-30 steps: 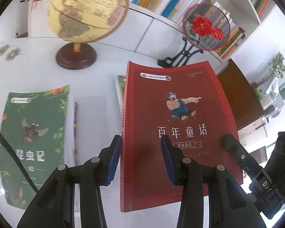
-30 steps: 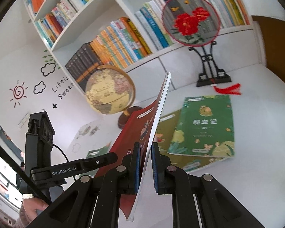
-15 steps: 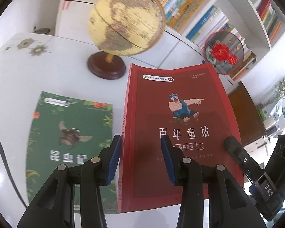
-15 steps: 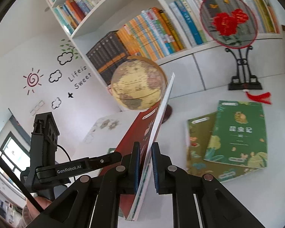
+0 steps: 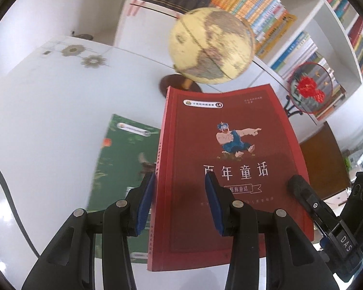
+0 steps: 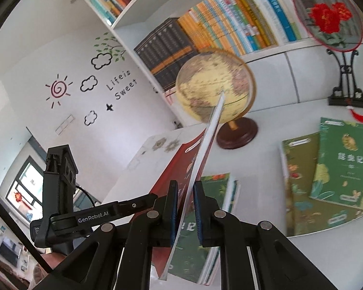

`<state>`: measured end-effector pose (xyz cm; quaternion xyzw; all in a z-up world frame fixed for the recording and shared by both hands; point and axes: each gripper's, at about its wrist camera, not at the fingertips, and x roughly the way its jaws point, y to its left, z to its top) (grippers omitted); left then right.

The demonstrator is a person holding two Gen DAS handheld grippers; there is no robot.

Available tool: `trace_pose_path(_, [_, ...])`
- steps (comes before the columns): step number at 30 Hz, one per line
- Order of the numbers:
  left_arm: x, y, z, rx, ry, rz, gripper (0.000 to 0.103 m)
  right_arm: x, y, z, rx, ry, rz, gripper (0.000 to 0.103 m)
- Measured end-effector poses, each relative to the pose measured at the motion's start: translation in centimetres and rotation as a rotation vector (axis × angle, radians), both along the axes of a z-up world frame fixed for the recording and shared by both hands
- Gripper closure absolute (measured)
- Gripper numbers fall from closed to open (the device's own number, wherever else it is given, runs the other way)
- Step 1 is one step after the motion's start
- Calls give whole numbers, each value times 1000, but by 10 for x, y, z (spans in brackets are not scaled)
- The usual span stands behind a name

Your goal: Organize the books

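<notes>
A: Start at the left; what lies on the desk (image 5: 48, 125) there?

B: A green book (image 5: 125, 164) flat on the white top, partly under the red book (image 5: 230, 169); in the right wrist view that same green book (image 6: 205, 229) lies below the raised red one, on top of other volumes, though I cannot tell how many.

A: And the left gripper (image 5: 179, 203)?

B: Its jaws stand partly apart, astride the red book's spine edge; one blue pad sits just beside the spine, the other over the cover; whether the pads press on it I cannot tell.

A: So who holds the red book?

B: The right gripper (image 6: 185, 207); its jaws are nearly together, clamped on the book's page edge; the red book (image 6: 179, 169) stands tilted above the desk, cover facing the left gripper (image 6: 142, 200), whose black body shows at the left of that view.

A: Beyond the book?

B: A globe (image 5: 210, 46) on a dark round base, behind the red book's top edge; further right a round fan (image 5: 309, 89) with red flowers on a black stand.

A: Anything more on the right?

B: Two green books (image 6: 326, 181), overlapping, flat on the desk near the fan stand, well apart from the red book; a bookshelf (image 6: 217, 29) full of upright books runs behind everything.
</notes>
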<state>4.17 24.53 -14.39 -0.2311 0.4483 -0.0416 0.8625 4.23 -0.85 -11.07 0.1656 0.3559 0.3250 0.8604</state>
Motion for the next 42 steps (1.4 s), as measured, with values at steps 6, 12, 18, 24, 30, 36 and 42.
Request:
trace_pose_path(6, [-7, 18, -11, 30, 37, 7, 65, 0, 20, -10, 17, 43, 29, 90])
trace_pose_path(12, [-15, 39, -24, 3, 64, 48, 65, 0, 37, -22, 23, 78, 49, 90])
trace_pose_path(18, [-16, 50, -43, -1, 102, 66, 65, 1, 46, -49, 3, 152, 31, 90])
trace_pose_path(24, [-15, 53, -58, 18, 137, 72, 65, 3, 45, -83, 11, 271, 4, 89])
trace_pose_path(30, [-11, 47, -64, 76, 172, 64, 65, 6, 44, -102, 8, 339, -11, 88])
trace_pose_path(36, [-6, 43, -53, 170, 218, 102, 46, 10, 42, -111, -41, 414, -33, 61])
trace_pose_path(42, [11, 14, -31, 263, 225, 42, 2, 8, 40, -76, -237, 219, -49, 40])
